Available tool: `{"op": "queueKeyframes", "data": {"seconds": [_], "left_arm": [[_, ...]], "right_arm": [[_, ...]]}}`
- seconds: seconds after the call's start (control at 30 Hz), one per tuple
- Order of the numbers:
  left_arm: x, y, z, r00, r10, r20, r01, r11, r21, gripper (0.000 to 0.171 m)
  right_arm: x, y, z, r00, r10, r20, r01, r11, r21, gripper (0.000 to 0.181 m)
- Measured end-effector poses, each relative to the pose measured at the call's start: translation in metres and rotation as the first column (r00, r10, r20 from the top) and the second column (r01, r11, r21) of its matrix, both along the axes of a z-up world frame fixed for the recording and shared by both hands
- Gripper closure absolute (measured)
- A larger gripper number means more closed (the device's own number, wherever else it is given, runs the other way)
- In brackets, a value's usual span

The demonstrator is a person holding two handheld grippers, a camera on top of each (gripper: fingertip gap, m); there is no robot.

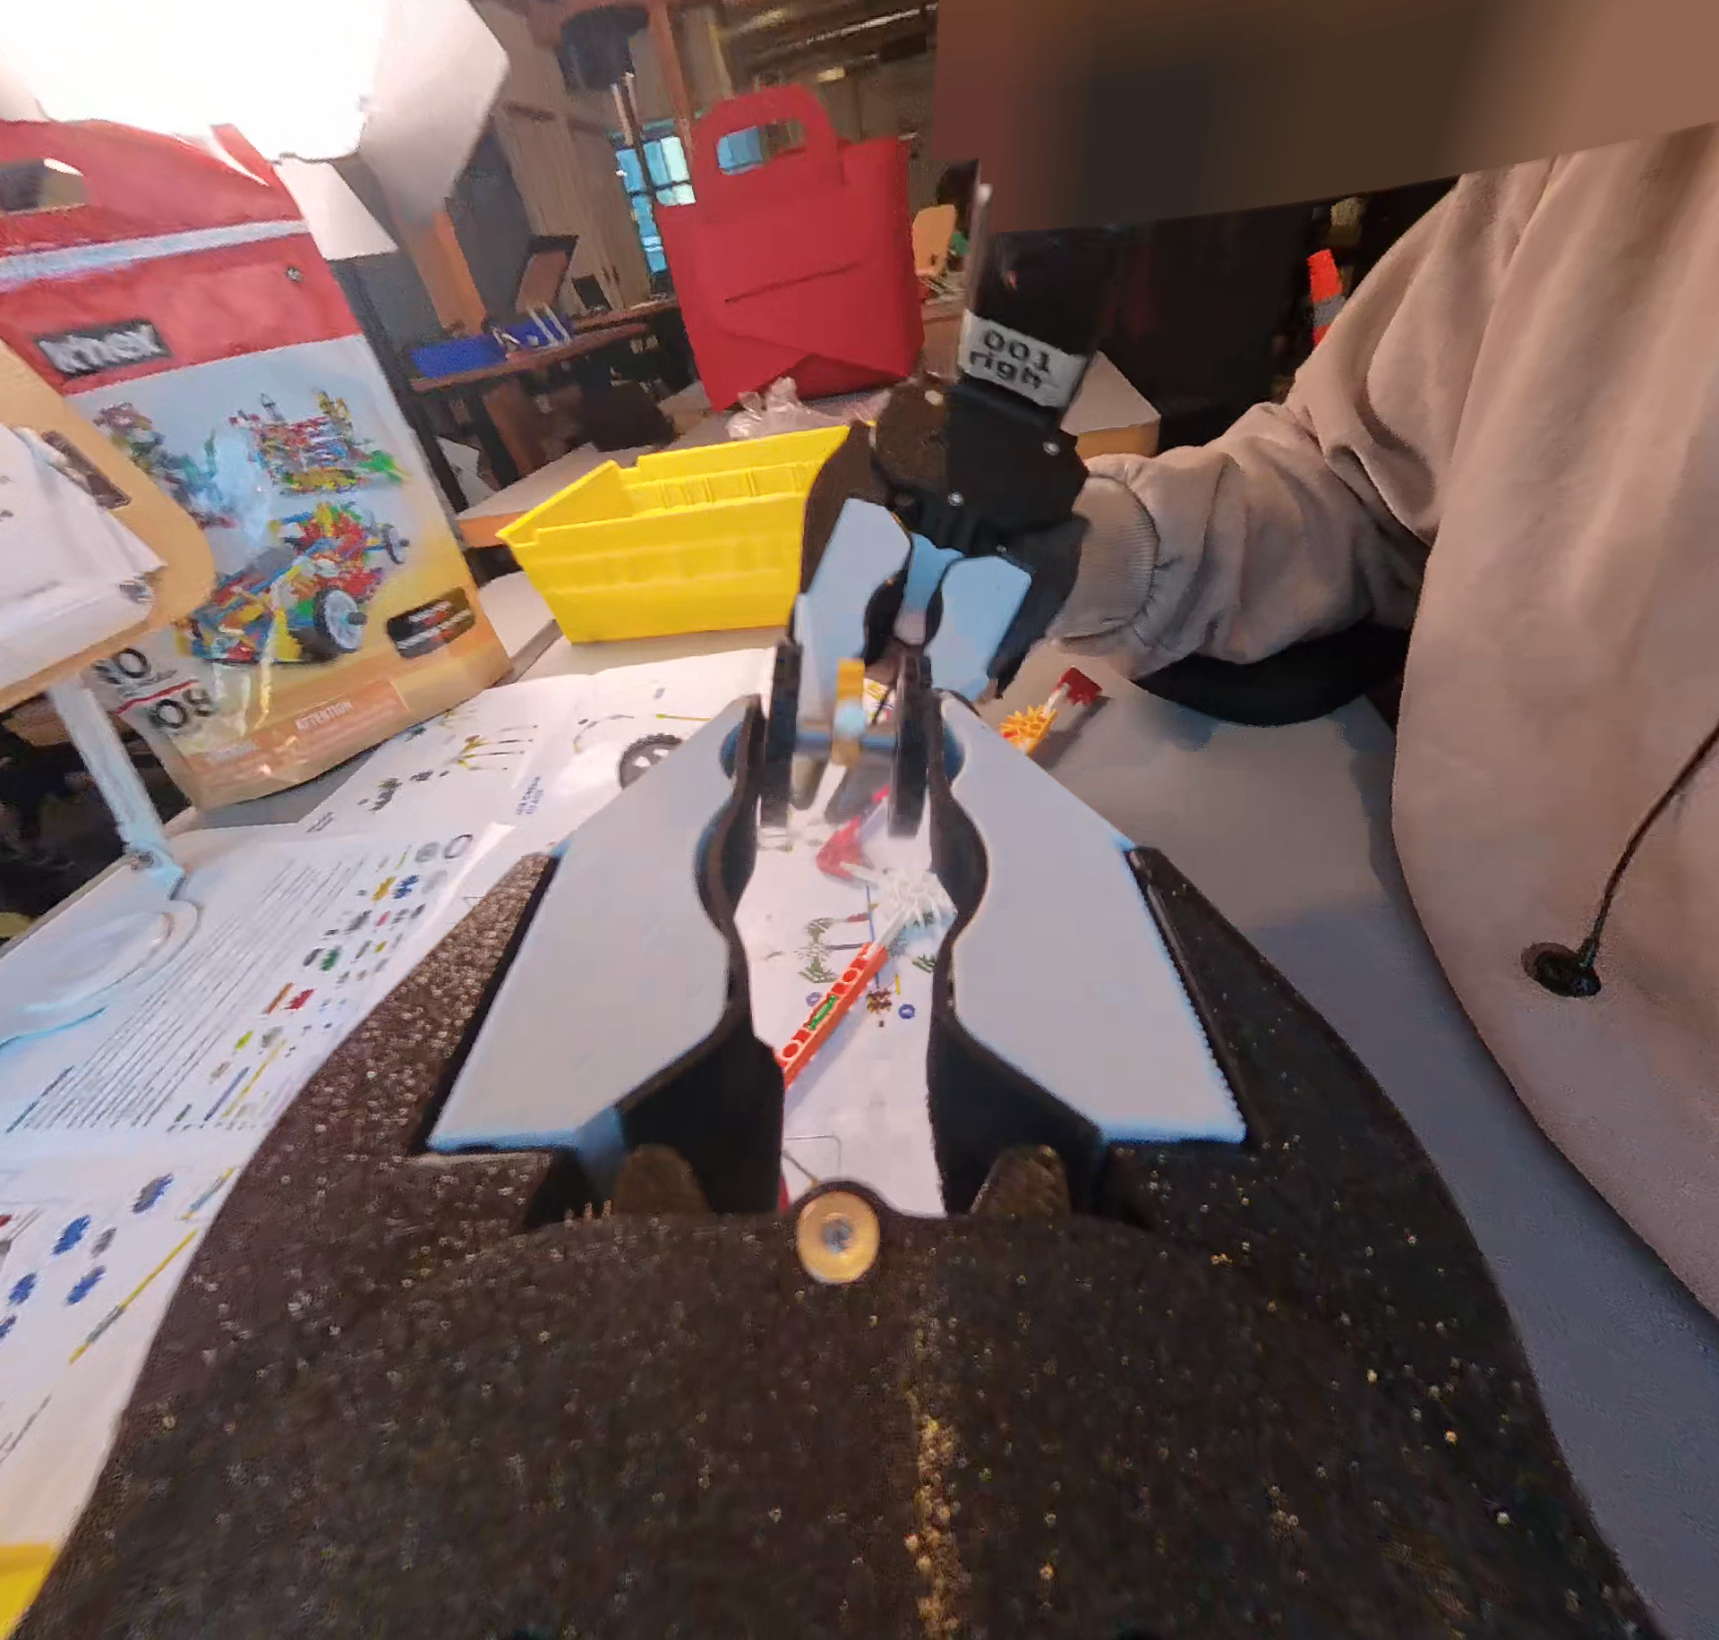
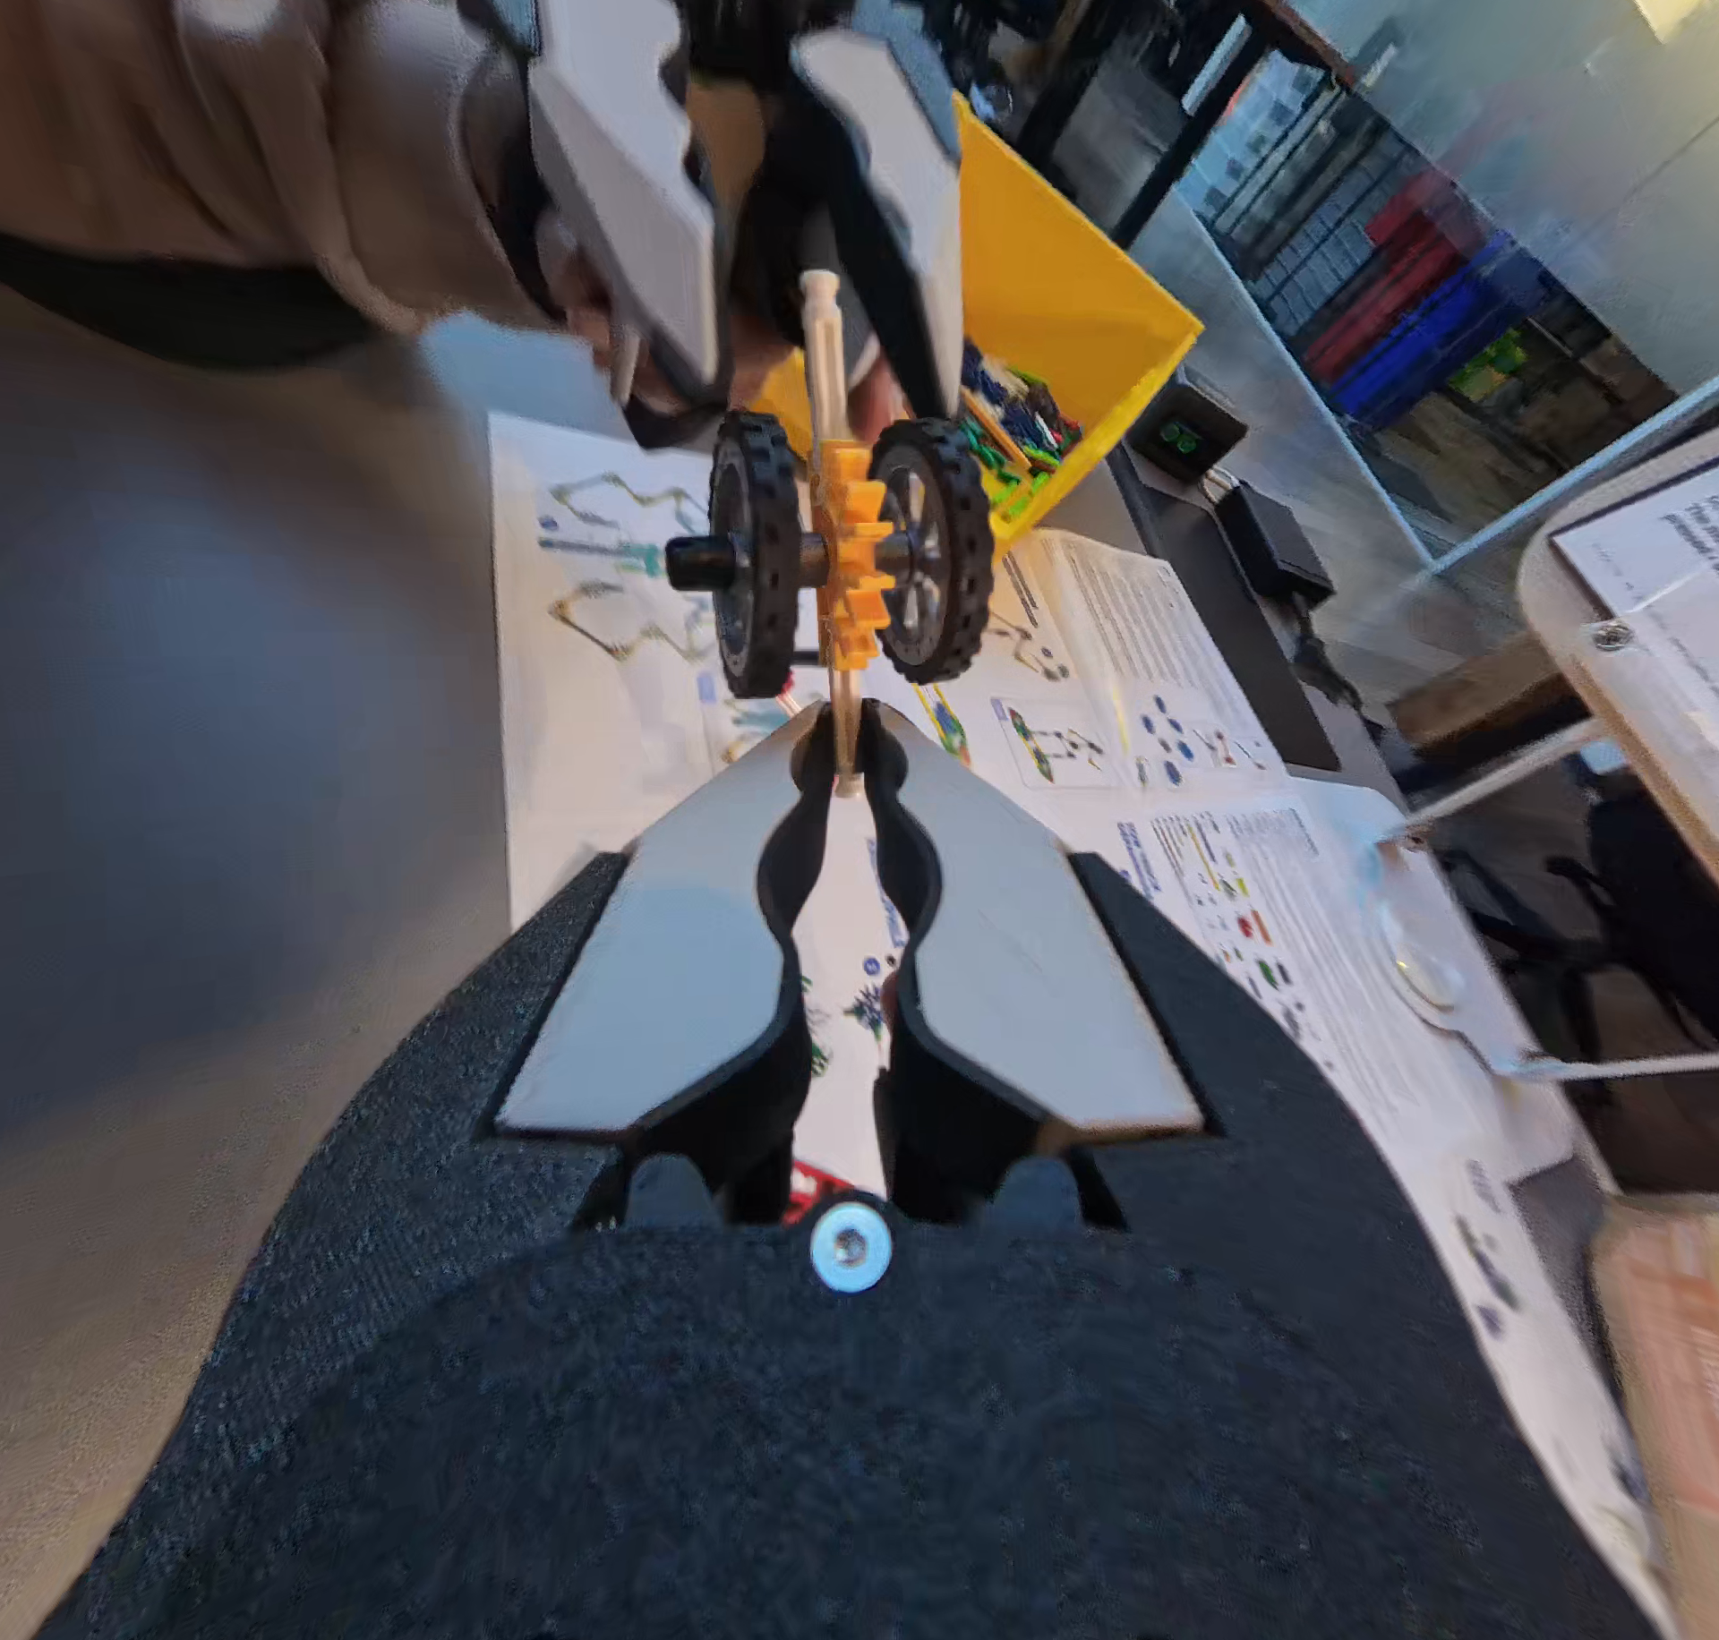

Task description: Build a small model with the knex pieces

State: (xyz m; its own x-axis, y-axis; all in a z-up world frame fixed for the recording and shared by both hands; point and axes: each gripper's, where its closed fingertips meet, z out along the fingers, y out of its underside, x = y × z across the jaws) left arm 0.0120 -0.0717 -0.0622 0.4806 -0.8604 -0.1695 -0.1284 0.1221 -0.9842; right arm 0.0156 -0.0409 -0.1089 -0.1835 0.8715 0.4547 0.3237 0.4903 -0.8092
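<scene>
A workshop with shelving and dark tables lies behind a grey table (image 1: 1256, 814) spread with instruction sheets (image 1: 307, 944). At far left stands a toy box (image 1: 251, 498), then a yellow bin (image 1: 688, 544), with a red bag (image 1: 800, 247) behind it.

Left to right in the right wrist view, the wheel set (image 2: 842, 554) runs crosswise: a black axle carrying one wheel, an orange gear (image 2: 851, 563) and a second wheel. A tan rod (image 2: 823, 340) crosses it at the gear, its long axis running straight from one gripper to the other.

The right gripper (image 2: 845, 740) is nearly closed, pinching the rod's near end. The left gripper (image 1: 842, 749) comes from the opposite side, jaws parted about as wide as the wheel set; each tip lies against or just beside a wheel, though blur hides whether they press. Loose red and white pieces (image 1: 870, 861) lie on the sheets below.
</scene>
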Motion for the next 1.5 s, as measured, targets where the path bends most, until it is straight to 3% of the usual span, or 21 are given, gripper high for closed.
{"op": "queueKeyframes", "data": {"seconds": [0.1, 0.2, 0.27, 0.47, 0.57, 0.67, 0.8, 0.97, 1.07, 1.17, 1.37, 1.5], "left_arm": [[-0.015, 0.007, 0.011, 0.996, 0.085, -0.031, -0.085, 0.996, 0.011, 0.152], [-0.023, 0.02, -0.027, 0.922, 0.173, -0.347, -0.186, 0.983, -0.004, 0.152], [-0.027, 0.025, -0.042, 0.877, 0.201, -0.437, -0.223, 0.975, 0.001, 0.156], [-0.028, 0.026, -0.063, 0.799, 0.195, -0.569, -0.226, 0.974, 0.017, 0.163], [-0.026, 0.021, -0.065, 0.797, 0.15, -0.586, -0.2, 0.98, -0.021, 0.153], [-0.027, 0.02, -0.067, 0.792, 0.13, -0.596, -0.198, 0.979, -0.05, 0.155], [-0.027, 0.021, -0.082, 0.724, 0.11, -0.681, -0.208, 0.976, -0.063, 0.161], [-0.028, 0.04, -0.08, 0.714, 0.221, -0.665, -0.324, 0.946, -0.032, 0.168], [-0.03, 0.057, -0.077, 0.719, 0.347, -0.603, -0.431, 0.902, 0.005, 0.168], [-0.032, 0.07, -0.082, 0.689, 0.449, -0.568, -0.527, 0.849, 0.032, 0.169], [-0.038, 0.088, -0.078, 0.676, 0.565, -0.473, -0.646, 0.763, -0.012, 0.168], [-0.037, 0.097, -0.079, 0.72, 0.585, -0.372, -0.668, 0.729, -0.147, 0.168]], "right_arm": [[0.004, 0.014, -0.015, 0.995, -0.058, 0.077, 0.049, 0.993, 0.11, 0.178], [0.003, 0.016, -0.022, 0.993, -0.064, 0.098, 0.049, 0.987, 0.155, 0.179], [0.002, 0.016, -0.023, 0.994, -0.06, 0.094, 0.043, 0.984, 0.175, 0.179], [0.004, 0.013, -0.026, 0.994, -0.03, 0.11, 0.003, 0.971, 0.239, 0.179], [0.004, 0.013, -0.027, 0.994, -0.025, 0.109, -0.005, 0.962, 0.271, 0.179], [0.005, 0.009, -0.026, 0.994, 0.004, 0.11, -0.036, 0.954, 0.298, 0.179], [0.002, 0.007, -0.019, 0.996, 0.006, 0.085, -0.034, 0.941, 0.335, 0.178], [0.003, 0.023, -0.017, 0.993, -0.09, 0.08, 0.055, 0.931, 0.362, 0.178], [0.002, 0.041, -0.017, 0.977, -0.209, 0.046, 0.191, 0.948, 0.253, 0.179], [0.0, 0.055, -0.024, 0.952, -0.305, 0.018, 0.299, 0.942, 0.153, 0.178], [-0.006, 0.073, -0.024, 0.903, -0.428, -0.035, 0.425, 0.903, -0.063, 0.178], [-0.006, 0.083, -0.027, 0.868, -0.495, -0.041, 0.487, 0.864, -0.127, 0.177]]}}
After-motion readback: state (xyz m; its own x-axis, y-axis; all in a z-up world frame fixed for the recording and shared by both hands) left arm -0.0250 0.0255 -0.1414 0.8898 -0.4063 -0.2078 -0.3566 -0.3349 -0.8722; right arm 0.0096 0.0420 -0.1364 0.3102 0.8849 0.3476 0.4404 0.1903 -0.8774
